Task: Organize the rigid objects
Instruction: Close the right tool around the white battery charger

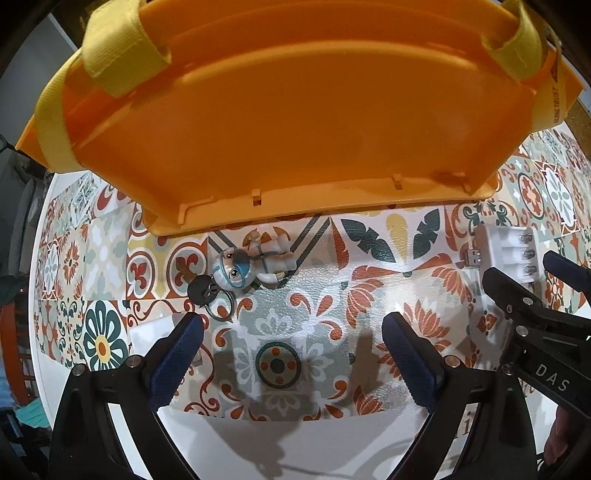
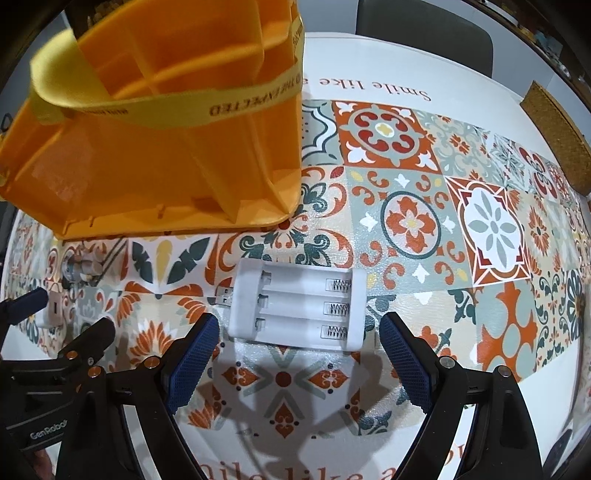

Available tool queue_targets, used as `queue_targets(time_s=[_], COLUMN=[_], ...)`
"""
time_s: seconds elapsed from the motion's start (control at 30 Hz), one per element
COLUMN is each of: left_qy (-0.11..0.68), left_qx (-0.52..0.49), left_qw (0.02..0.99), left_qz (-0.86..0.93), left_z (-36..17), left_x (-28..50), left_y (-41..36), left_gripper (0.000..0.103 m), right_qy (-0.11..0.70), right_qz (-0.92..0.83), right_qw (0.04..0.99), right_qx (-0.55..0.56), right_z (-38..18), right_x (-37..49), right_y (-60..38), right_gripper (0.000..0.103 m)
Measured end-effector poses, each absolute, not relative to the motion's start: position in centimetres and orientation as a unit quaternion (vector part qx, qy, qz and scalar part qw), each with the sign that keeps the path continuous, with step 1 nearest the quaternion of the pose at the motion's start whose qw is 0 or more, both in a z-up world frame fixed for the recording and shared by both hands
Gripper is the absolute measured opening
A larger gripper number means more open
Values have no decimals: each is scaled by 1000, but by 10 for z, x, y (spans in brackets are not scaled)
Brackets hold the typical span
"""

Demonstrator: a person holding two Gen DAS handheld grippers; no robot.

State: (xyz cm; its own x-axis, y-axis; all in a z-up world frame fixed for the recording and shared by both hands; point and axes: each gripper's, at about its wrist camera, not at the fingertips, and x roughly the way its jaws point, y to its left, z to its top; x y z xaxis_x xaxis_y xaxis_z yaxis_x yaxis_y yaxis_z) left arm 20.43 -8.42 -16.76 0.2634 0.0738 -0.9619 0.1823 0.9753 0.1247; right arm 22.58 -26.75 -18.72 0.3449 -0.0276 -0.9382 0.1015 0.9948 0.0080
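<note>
An orange plastic bin (image 1: pixel 295 110) with yellow straps stands at the far side of the patterned tabletop, with dividers showing inside it in the right wrist view (image 2: pixel 166 147). A small toy figure keychain (image 1: pixel 251 264) with a black key cap and ring lies just in front of the bin. My left gripper (image 1: pixel 291 332) hangs open above the bare tabletop a little short of the toy. A white battery charger (image 2: pixel 295 306) with a USB plug lies flat just beyond the tips of my open right gripper (image 2: pixel 299 332). Nothing is held by either gripper.
A small white object (image 1: pixel 151 332) lies partly hidden behind my left finger. The table (image 2: pixel 461 229) wears a tile-pattern cover with printed text. A cork mat (image 2: pixel 554 136) sits at the far right edge, and a dark chair back (image 2: pixel 424 33) stands beyond the table.
</note>
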Motion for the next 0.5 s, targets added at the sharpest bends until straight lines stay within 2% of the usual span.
queue_targets(time_s=[0.27, 0.43, 0.5], left_qy=[608, 607, 608], left_qx=[111, 111, 110], left_qw=[785, 786, 786], left_qz=[-31, -30, -30], left_z=[-171, -174, -174], left_x=[208, 208, 209], left_y=[-86, -87, -88], left_gripper=[99, 99, 99], right_qy=[573, 572, 572], right_qz=[-40, -42, -40], right_qw=[818, 819, 819], right_qx=[29, 20, 17], right_z=[-196, -199, -200], right_x=[237, 238, 238], right_y=[-265, -261, -260], right_gripper=[88, 79, 78])
